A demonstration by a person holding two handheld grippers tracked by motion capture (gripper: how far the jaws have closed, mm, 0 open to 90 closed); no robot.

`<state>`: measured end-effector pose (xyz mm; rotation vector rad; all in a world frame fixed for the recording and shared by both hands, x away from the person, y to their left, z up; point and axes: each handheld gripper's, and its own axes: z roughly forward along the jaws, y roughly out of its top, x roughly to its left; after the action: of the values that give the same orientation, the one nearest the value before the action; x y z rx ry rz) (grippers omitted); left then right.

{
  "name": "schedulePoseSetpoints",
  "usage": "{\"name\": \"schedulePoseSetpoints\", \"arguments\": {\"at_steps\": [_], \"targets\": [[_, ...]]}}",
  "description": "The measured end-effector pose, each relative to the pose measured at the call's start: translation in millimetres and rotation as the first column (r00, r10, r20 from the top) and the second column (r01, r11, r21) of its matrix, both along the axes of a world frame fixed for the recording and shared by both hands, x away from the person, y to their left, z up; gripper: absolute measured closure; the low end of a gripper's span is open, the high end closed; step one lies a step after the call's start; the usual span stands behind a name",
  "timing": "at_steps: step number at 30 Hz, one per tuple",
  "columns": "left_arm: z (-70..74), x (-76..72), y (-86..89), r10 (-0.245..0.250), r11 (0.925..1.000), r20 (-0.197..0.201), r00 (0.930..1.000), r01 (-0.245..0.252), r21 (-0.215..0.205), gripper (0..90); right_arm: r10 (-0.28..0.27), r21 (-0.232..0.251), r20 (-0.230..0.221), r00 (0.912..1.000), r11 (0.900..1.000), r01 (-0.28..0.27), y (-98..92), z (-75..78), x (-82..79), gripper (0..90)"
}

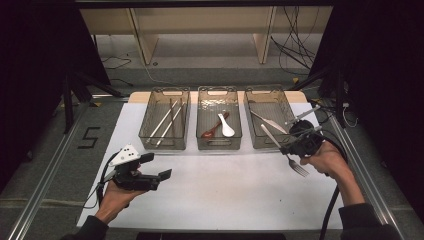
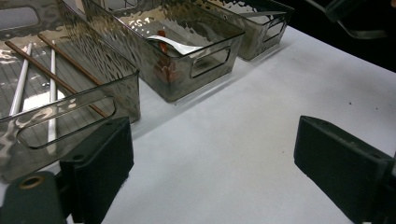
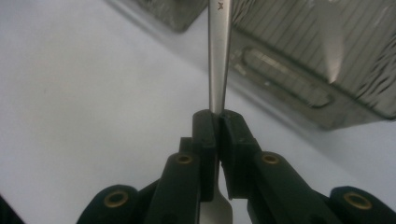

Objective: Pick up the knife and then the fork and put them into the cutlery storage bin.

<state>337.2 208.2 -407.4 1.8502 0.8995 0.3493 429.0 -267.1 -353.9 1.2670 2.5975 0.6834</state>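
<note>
1. Three clear smoky plastic bins stand side by side at the far edge of the white mat (image 1: 210, 185), each with a cut-out handle in its near wall.
2. Left bin (image 1: 165, 141): long thin sticks lying lengthwise; the left gripper view shows two white and two brown ones.
3. Middle bin (image 1: 219, 142): a white spoon (image 1: 226, 128) and a dark red spoon (image 1: 212, 131), their handles crossing.
4. Right bin (image 1: 260, 137): a table knife (image 1: 269, 123) lying slantwise on the floor of the bin.
5. Right gripper (image 3: 218, 122): jaws clamped on the handle of a metal fork (image 1: 292, 160), pads pressed flat on both sides of it.
6. Fork position: in the high view it is held in the air just in front of the right bin's near right corner, tines toward the person, handle end slanting up over the bin's front edge.
7. Left gripper (image 1: 161, 166): jaws wide apart, nothing between them, low over the mat in front of the left bin.
</note>
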Motion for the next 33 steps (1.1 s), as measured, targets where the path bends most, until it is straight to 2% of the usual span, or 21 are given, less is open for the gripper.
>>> {"name": "schedulePoseSetpoints", "arguments": {"at_steps": [8, 14, 19, 24, 33], "targets": [[0.6, 0.1, 0.8, 0.002, 1.0000, 0.002, 1.0000, -0.002, -0.005, 11.2, -0.065, 0.020, 0.045, 0.9969, 0.998, 0.064, 0.5, 24.5, 35.1, 85.4], [0.5, 0.3, 1.4, 0.003, 1.0000, 0.001, 1.0000, -0.003, -0.009, 11.2, -0.104, 0.039, 0.054, 0.9931, 0.994, 0.102, 2.1, 31.2, 59.2, 85.4], [0.5, 0.5, 0.3, 0.002, 1.0000, 0.002, 1.0000, -0.002, -0.009, 11.2, -0.130, 0.030, 0.060, 0.9896, 0.991, 0.129, 5.6, 38.3, 76.7, 85.4], [0.0, 0.4, 0.2, 0.000, 0.9999, -0.001, 1.0000, 0.000, -0.012, 11.3, -0.156, 0.026, 0.054, 0.9863, 0.988, 0.154, 9.6, 37.3, 92.5, 85.4], [0.0, 0.7, 0.3, -0.003, 0.9999, -0.003, 1.0000, 0.003, -0.013, 11.2, -0.191, 0.027, 0.023, 0.9813, 0.981, 0.190, 16.0, 22.9, 113.8, 85.3]]}}
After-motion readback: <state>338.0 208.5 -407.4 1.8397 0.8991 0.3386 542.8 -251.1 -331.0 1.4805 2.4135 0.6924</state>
